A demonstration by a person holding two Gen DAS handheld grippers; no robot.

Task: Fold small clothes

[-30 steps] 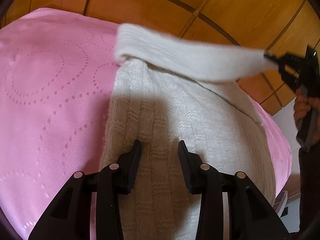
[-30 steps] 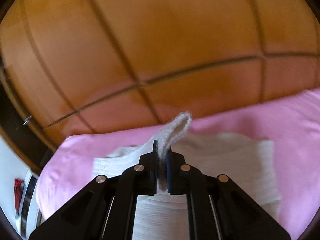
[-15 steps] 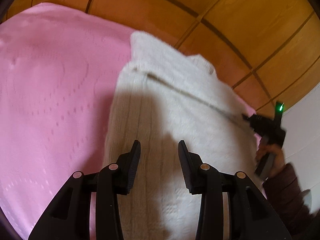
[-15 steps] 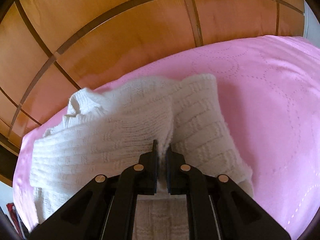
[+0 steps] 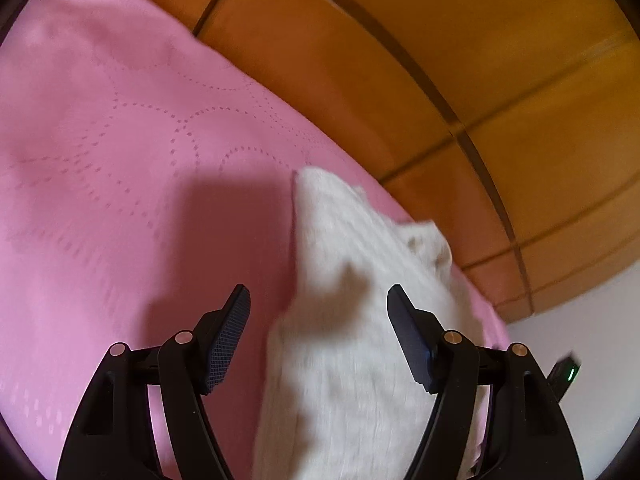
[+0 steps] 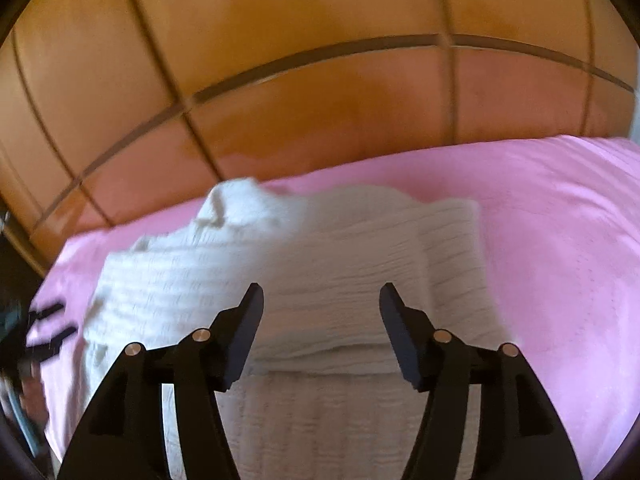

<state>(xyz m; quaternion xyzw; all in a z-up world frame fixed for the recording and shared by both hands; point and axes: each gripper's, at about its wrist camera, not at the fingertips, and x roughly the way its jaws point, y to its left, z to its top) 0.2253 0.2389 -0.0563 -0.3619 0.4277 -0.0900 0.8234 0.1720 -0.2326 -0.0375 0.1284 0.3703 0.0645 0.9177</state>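
A white knitted garment (image 6: 328,272) lies on the pink cloth (image 6: 560,220), with one part folded over the rest. My right gripper (image 6: 321,300) is open and empty just above the folded layer. In the left wrist view the same garment (image 5: 360,320) runs under my left gripper (image 5: 319,300), which is open wide and empty over its left edge. The left gripper's fingers (image 6: 48,324) show blurred at the left edge of the right wrist view. The right gripper's green light (image 5: 570,372) peeks in at the lower right of the left wrist view.
The pink cloth (image 5: 120,160) with a dotted pattern covers the work surface. An orange wooden panelled wall (image 6: 320,80) stands right behind it. A white wall (image 5: 580,320) shows at the right.
My right gripper has opened and let go of the garment part it was carrying, which now lies folded over. My left gripper has opened wider and shifted left.
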